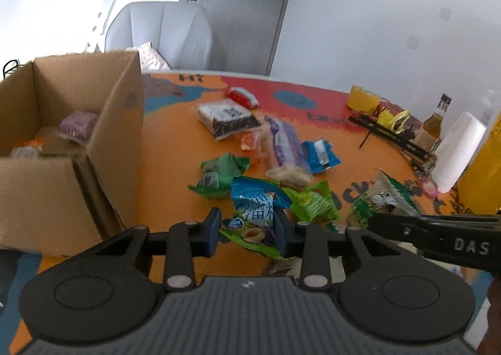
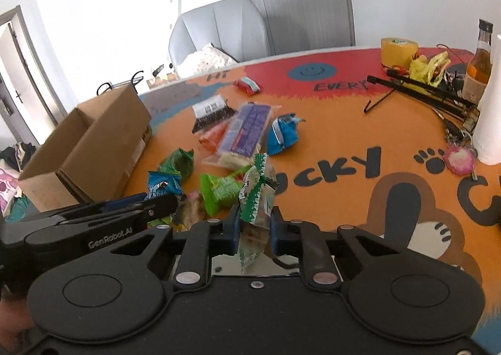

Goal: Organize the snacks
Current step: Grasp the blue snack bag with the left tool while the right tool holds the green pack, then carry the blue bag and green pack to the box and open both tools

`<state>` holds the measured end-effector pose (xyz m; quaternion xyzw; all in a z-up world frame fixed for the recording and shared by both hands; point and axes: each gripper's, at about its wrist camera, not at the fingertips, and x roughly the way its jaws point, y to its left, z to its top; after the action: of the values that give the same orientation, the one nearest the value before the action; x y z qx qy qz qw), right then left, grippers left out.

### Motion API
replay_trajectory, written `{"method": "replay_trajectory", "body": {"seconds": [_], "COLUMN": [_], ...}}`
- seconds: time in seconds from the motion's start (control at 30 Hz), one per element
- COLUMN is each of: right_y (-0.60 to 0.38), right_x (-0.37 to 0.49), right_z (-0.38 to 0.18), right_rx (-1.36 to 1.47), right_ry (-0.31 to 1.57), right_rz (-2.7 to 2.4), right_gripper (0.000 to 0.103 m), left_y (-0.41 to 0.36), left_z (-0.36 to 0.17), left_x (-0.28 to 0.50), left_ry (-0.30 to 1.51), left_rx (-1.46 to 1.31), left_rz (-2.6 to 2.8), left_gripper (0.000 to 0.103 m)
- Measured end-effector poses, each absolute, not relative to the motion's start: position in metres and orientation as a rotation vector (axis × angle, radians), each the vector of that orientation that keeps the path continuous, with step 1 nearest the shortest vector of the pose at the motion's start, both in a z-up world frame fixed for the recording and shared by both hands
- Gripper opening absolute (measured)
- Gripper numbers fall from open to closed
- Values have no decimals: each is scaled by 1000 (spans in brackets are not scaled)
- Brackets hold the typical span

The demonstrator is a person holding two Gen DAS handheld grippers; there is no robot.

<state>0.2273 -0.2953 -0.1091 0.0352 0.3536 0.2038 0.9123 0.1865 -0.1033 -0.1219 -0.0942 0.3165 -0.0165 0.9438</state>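
My left gripper (image 1: 249,229) is shut on a blue and green plum-candy packet (image 1: 255,204) just above the table. My right gripper (image 2: 253,229) is shut on a green and white snack packet (image 2: 255,195) and holds it lifted; the same packet shows in the left wrist view (image 1: 383,198). A cardboard box (image 1: 103,123) stands at the left with a purple packet (image 1: 78,125) inside. It also shows in the right wrist view (image 2: 94,148). Loose snacks lie mid-table: green packets (image 1: 220,175), a purple pack (image 1: 283,142), a blue packet (image 1: 321,154), a black-and-white pack (image 1: 228,117).
The orange and red patterned table (image 2: 344,136) carries a yellow tape roll (image 2: 398,51), a bottle (image 2: 480,60), a white paper roll (image 2: 491,110), black metal rods (image 2: 422,89) and a pink keyring (image 2: 459,159) at the right. A grey chair (image 1: 162,35) stands behind.
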Motion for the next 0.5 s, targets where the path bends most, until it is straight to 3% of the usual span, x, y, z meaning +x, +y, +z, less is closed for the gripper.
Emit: {"method": "replay_trajectory", "body": {"seconds": [0.5], "right_y": [-270], "right_x": [223], "right_z": [-55], "right_rx": [65], "right_ry": [614], "right_rz": [451], "right_gripper": [17], "left_y": [-83], "left_z": [-59], "left_x": [170], "left_ry": [540], "left_rx": [-188], "left_rz": [-60], "left_gripper": [34]}}
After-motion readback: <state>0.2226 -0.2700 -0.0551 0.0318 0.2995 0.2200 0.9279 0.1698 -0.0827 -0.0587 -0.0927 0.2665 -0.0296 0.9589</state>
